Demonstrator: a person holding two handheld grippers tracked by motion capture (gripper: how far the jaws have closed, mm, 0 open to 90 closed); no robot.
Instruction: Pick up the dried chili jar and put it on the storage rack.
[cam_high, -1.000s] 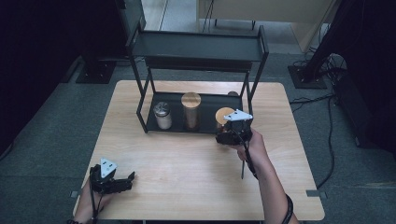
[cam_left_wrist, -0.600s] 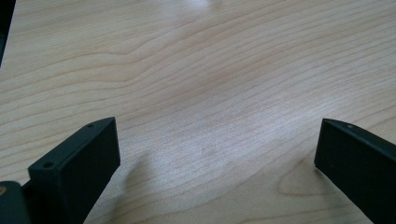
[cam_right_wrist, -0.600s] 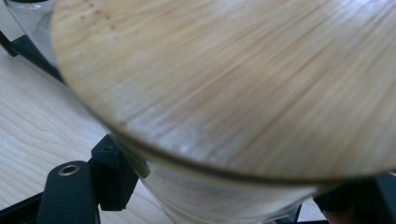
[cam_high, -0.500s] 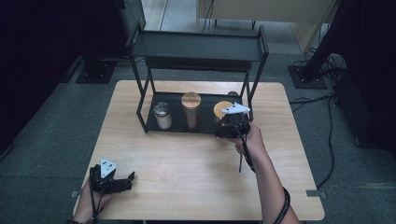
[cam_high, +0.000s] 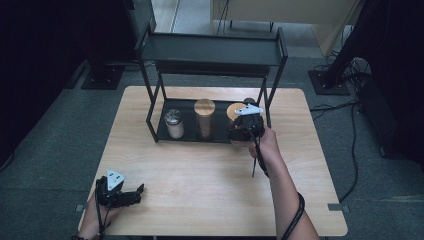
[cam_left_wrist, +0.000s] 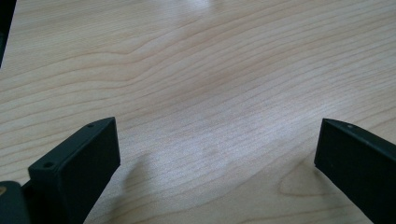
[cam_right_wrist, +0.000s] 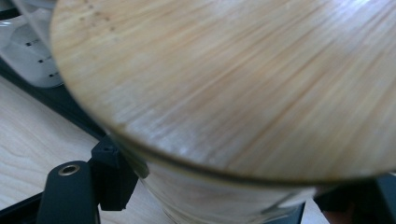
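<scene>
A glass jar with a round wooden lid (cam_high: 235, 110) hangs at the right end of the black rack's lower tray (cam_high: 190, 136), with my right gripper (cam_high: 244, 127) shut on its body just below the lid. In the right gripper view the lid (cam_right_wrist: 233, 79) looms close, and both jaws of the right gripper (cam_right_wrist: 224, 196) press the glass from either side. At the table's near left corner my left gripper (cam_high: 139, 191) lies low over the wood. Its jaws stand wide apart in the left gripper view, and the left gripper (cam_left_wrist: 215, 154) has only bare tabletop between them.
The two-level black rack (cam_high: 210, 50) stands at the back of the wooden table (cam_high: 200, 175). Its lower tray holds a short metal-lidded jar (cam_high: 174, 122) and a tall wooden-lidded jar (cam_high: 204, 117). The rack's right post (cam_high: 270, 95) stands close to the right hand.
The right hand has carried the jar a little farther away, toward the rack's lower tray. The left gripper has stayed where it was.
</scene>
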